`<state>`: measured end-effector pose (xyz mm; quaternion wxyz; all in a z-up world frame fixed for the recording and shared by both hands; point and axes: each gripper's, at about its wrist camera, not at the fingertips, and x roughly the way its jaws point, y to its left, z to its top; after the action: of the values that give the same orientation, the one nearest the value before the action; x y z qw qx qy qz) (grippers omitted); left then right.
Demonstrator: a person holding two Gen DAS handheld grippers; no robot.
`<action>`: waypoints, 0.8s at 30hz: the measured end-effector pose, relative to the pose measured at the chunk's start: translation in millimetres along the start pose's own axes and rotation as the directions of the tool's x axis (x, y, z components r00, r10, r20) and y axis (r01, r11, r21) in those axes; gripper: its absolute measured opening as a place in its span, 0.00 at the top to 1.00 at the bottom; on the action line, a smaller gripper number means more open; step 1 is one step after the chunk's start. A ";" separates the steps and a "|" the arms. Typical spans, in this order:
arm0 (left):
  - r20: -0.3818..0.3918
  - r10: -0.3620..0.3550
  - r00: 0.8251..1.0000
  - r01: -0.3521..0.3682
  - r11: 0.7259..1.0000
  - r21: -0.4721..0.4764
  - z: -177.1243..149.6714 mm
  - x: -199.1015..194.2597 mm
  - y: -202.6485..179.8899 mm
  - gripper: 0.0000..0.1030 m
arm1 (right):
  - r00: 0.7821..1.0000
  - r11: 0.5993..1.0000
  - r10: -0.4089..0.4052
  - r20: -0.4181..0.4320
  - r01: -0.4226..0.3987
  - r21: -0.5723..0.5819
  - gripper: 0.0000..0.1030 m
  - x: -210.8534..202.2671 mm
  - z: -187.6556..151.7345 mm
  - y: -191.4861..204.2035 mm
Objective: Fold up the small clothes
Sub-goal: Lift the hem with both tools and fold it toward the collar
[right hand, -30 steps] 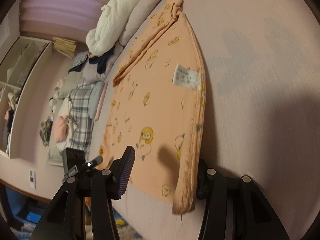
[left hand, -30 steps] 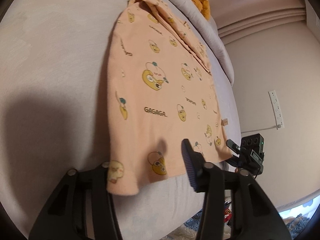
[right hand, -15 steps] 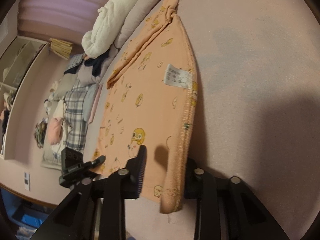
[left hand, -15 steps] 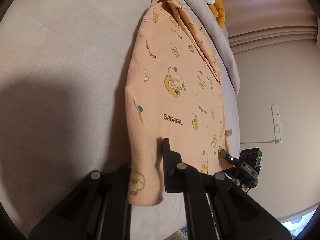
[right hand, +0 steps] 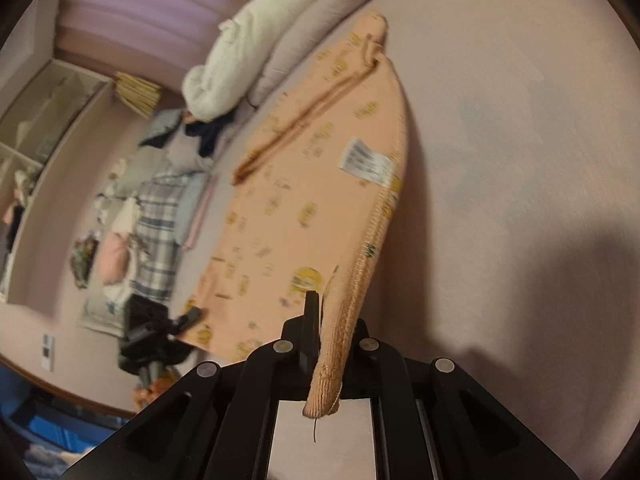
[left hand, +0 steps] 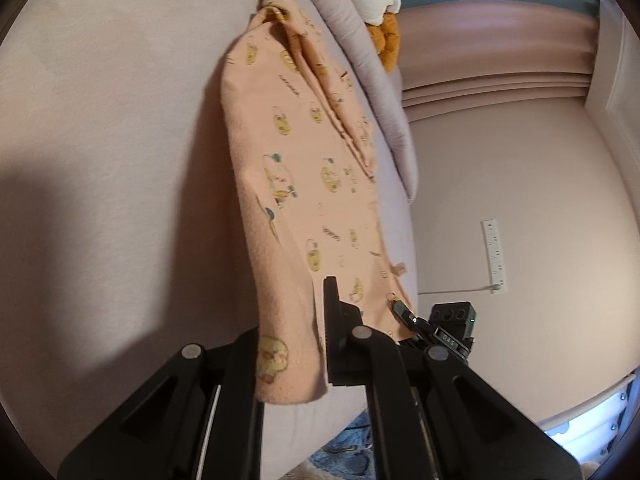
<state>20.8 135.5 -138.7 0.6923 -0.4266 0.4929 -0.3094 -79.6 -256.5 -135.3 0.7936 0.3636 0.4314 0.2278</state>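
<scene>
A peach child's garment (left hand: 304, 160) printed with yellow cartoon figures lies lengthwise on the pale bed (left hand: 100, 160), its near end raised off the sheet. My left gripper (left hand: 292, 320) is shut on one near corner, and the cloth drapes over the left finger. In the right wrist view the same garment (right hand: 312, 184) shows a white care label (right hand: 366, 162). My right gripper (right hand: 334, 320) has its jaws closing, pinching the ribbed hem edge, whose tip hangs down between the fingers.
A grey bolster (left hand: 360, 60) and a white fluffy bundle (right hand: 240, 64) line the far side of the bed. Plaid and other clothes (right hand: 160, 232) are piled beyond the garment. A black camera on a stand (left hand: 452, 320) sits by the bed edge, below a wall power strip (left hand: 494, 256).
Both grippers went from open to pinched on the garment's near corners. The near end of the garment has lifted and bunched narrower in both views.
</scene>
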 end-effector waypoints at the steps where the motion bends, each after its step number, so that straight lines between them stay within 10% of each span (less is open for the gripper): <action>1: 0.002 -0.011 1.000 0.011 1.000 -0.004 0.7 0.9 -0.4 0.95 | 1.000 1.000 0.019 0.008 -0.019 0.009 0.92 -0.6 2.0 0.2; 24: 0.085 -0.162 0.983 0.161 0.987 0.012 88.0 28.0 -37.8 0.96 | 0.958 0.968 0.239 0.159 -0.248 0.034 0.92 7.1 76.8 21.2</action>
<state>112.8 120.1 -103.4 0.6865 -0.4762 0.4259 -0.3472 -11.6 -267.5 -94.7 0.7803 0.4517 0.3269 0.2832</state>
